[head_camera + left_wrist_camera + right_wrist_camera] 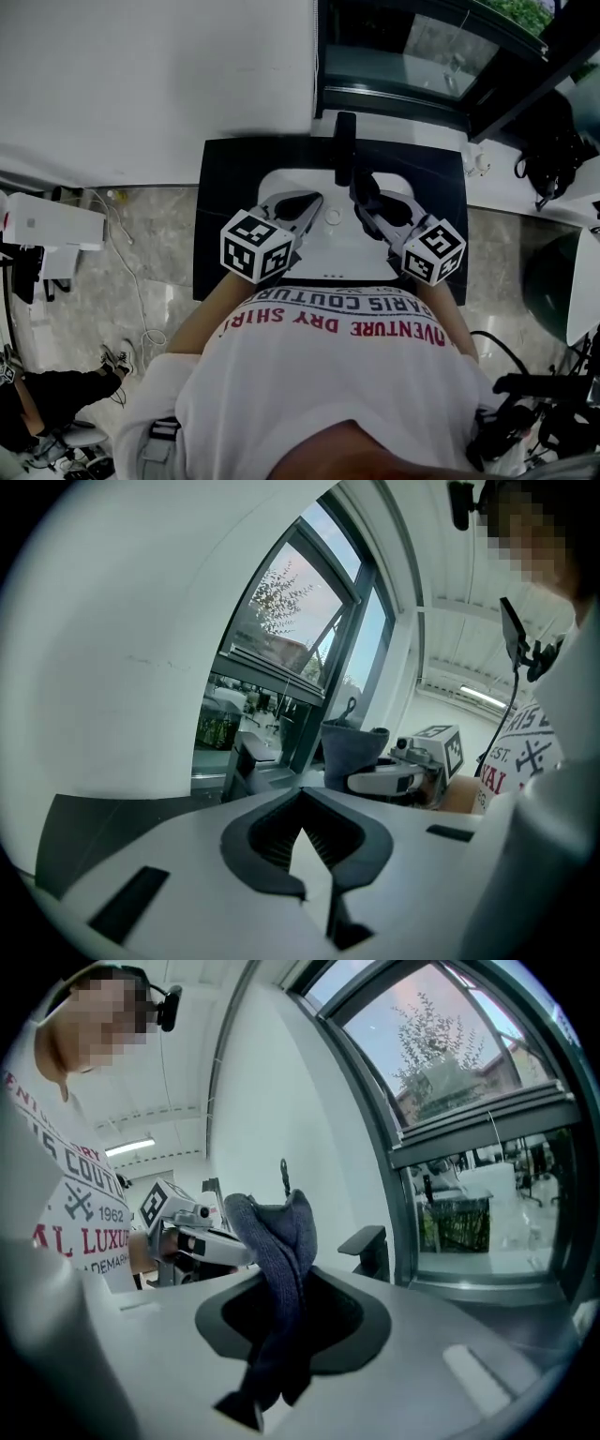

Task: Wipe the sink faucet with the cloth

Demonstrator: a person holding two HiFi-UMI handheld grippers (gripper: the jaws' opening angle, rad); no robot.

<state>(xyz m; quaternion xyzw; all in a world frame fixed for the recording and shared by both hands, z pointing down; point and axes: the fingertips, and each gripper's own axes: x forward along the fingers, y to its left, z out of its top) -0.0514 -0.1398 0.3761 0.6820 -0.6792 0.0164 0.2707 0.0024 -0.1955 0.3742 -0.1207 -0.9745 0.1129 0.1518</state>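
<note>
In the head view the black faucet (345,148) stands at the back of the white sink (281,180). My right gripper (364,199) is over the basin just below the faucet, shut on a dark grey-blue cloth (368,190). In the right gripper view the cloth (278,1241) sticks up from between the jaws of that gripper (281,1288), with the faucet (367,1241) just behind. My left gripper (311,201) hangs over the basin's left side. Its jaws (304,808) are together with nothing between them, and it looks across at the cloth (353,747).
A black countertop (225,216) surrounds the sink, with a window (412,56) behind it. A white box (52,225) and cables lie on the marble floor at left. A dark bag (553,150) hangs at right.
</note>
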